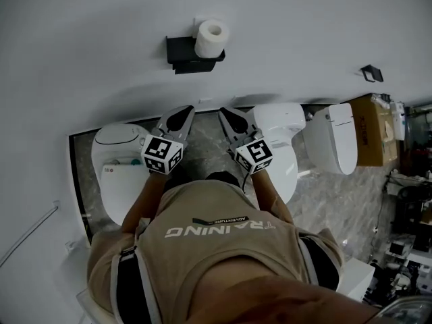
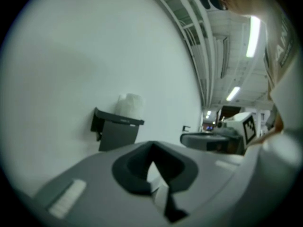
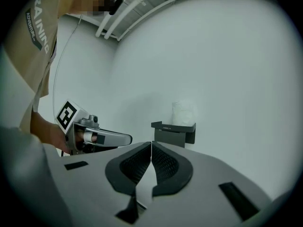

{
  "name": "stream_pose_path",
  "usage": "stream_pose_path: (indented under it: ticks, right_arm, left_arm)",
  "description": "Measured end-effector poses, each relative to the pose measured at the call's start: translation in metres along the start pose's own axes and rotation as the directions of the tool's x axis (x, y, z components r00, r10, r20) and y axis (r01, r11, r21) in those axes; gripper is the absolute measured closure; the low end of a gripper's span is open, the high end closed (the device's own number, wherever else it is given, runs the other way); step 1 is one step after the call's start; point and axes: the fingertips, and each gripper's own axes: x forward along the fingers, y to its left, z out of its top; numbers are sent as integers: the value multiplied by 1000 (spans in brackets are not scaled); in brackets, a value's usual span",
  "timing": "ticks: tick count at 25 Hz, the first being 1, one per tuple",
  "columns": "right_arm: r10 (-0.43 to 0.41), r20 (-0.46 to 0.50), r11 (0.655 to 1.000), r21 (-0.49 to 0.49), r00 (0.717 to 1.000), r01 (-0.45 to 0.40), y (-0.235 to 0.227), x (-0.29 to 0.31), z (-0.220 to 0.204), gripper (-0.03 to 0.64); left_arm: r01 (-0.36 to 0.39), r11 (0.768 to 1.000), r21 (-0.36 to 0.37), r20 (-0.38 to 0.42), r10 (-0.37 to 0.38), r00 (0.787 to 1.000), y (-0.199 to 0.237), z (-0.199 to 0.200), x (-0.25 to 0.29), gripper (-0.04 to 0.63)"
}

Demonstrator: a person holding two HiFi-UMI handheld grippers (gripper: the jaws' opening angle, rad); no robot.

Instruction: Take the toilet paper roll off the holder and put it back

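Nearest the lens, the back of a tan printed shirt (image 1: pixel 216 248), with 2 arms reaching forward from it. Just beyond, the left grey two-jaw gripper (image 1: pixel 186 112) and the right grey two-jaw gripper (image 1: pixel 224 113), side by side, aimed at the plain white wall (image 1: pixel 94 52). Both pairs of tongs pressed together tip to tip, pinching nothing, as seen along the left pair (image 2: pixel 152 148) and the right pair (image 3: pixel 151 145).

Judged step: the approach, with nothing lifted yet and both grippers well apart from the target. To do it well:
- Choose 1 gripper for the pick and spread its tongs wide before arriving, not at the last instant.
- Come in level, centred on the roll's sides, clear of the shelf edge below.
- Close gently; likely soft and easy to crush.
- Lift straight up before drawing back, then reverse the same path to set it down square.

The target: a white, fairly full toilet paper roll (image 1: pixel 211 38), standing on end on the flat top of a black box-shaped wall-mounted holder (image 1: pixel 189 54). Pale and cylindrical in the left gripper view (image 2: pixel 129 104) above the dark holder (image 2: pixel 116 131); likewise in the right gripper view (image 3: pixel 183 112), touching the shelf (image 3: pixel 173 129).
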Motion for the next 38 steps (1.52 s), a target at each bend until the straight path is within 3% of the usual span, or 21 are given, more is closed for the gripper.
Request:
stream_pose_path:
  ticks: [5,12,21,29,38]
  right_arm:
    - [-5,-43,1000,7,999,6,-15,5,-2,601]
    - [54,11,998,-13,998,-54,-44,35,18,601]
    - [110,100,994,-41,989,-106,-101,70,63,601]
    - [191,112,977,77,975,-200,-126,91,63,601]
    - [183,104,983,-16,978,-183,-124,97,76,601]
  left_arm:
    - [1,998,-57,16,0,1000,15,5,11,596]
    - [-33,997,-71,-9,33,999,35,6,36,596]
    - [-148,989,-26,-11,148,989,58,44,78,595]
    - [-258,963,-83,3,259,966,79,58,75,595]
    - [-208,977,-54,11,208,978,81,66,77,596]
